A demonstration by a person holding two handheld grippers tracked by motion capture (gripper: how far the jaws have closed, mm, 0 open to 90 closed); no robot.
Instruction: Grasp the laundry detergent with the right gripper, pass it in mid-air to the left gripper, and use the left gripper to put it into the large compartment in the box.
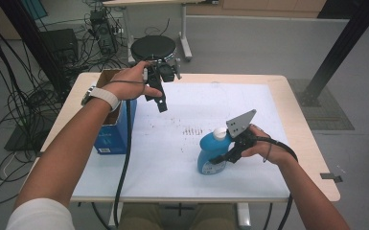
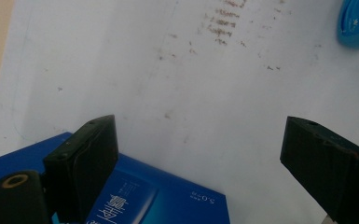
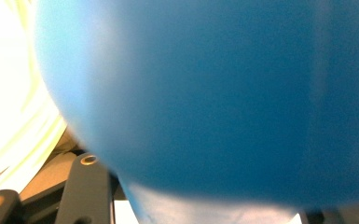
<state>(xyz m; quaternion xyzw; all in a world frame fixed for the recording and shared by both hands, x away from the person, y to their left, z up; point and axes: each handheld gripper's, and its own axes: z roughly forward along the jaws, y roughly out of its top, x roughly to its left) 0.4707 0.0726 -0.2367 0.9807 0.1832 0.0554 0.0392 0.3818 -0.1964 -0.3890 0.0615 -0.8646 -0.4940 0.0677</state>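
- The blue bottle (image 1: 210, 152) with its white cap (image 1: 219, 132) stands upright on the white sheet (image 1: 172, 158) that covers the bench (image 1: 311, 143), toward the near right part of it.
- The right gripper (image 1: 220, 160) comes in from the bottle's right side, and its fingers are clamped on the bottle's body; in the right gripper view the blue wall (image 3: 224, 102) sits blurred right against the camera.
- The left gripper (image 1: 161, 103) hangs above the far left part of the sheet, pointing down, well apart from the bottle.
- Its fingers (image 2: 86, 163) stand wide apart with nothing between them.
- A blue box (image 1: 112, 134) stands at the sheet's left edge, just beside and below the left gripper, its top open.
- Small brown marks (image 1: 191, 130) dot the sheet just beyond the bottle.
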